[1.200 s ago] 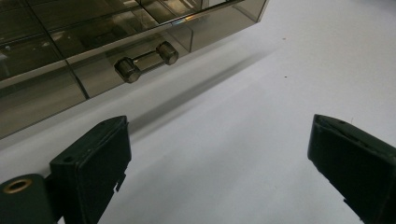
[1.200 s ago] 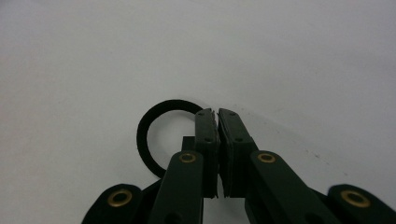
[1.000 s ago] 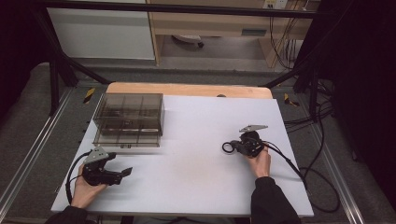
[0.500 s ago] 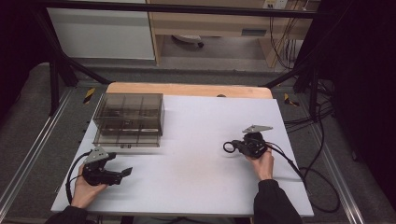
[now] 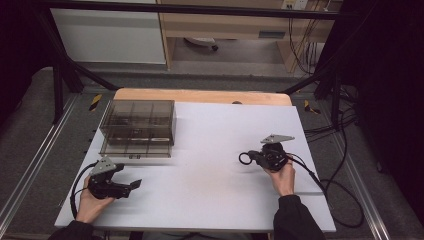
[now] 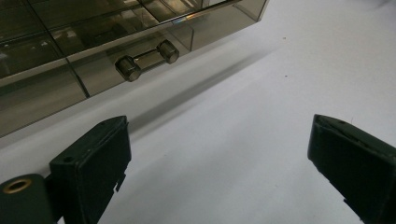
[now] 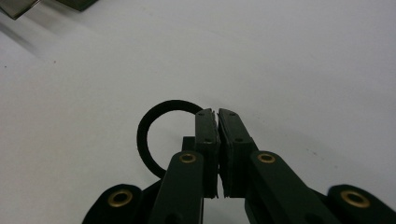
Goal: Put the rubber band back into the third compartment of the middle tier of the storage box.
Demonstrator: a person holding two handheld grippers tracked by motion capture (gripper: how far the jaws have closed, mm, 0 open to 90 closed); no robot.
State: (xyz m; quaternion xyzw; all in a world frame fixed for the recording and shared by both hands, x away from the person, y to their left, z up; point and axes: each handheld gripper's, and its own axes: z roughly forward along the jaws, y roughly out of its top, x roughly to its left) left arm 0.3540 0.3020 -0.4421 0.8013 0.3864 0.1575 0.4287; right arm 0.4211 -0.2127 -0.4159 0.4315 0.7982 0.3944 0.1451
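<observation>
My right gripper (image 7: 218,114) has its jaws pinched together on a black ring (image 7: 154,126), which sticks out to one side of them, lifted just above the white table (image 5: 210,150). My left gripper (image 6: 219,154) stands wide with nothing between its jaws (it points at the handle (image 6: 147,59) of the smoky plastic drawer box (image 5: 137,127), near but apart).

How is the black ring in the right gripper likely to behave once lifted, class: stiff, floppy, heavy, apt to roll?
The black ring keeps its round shape while pinched, so probably fairly stiff. It looks thin, so likely light. Dropped on edge, it might roll on the white table.
</observation>
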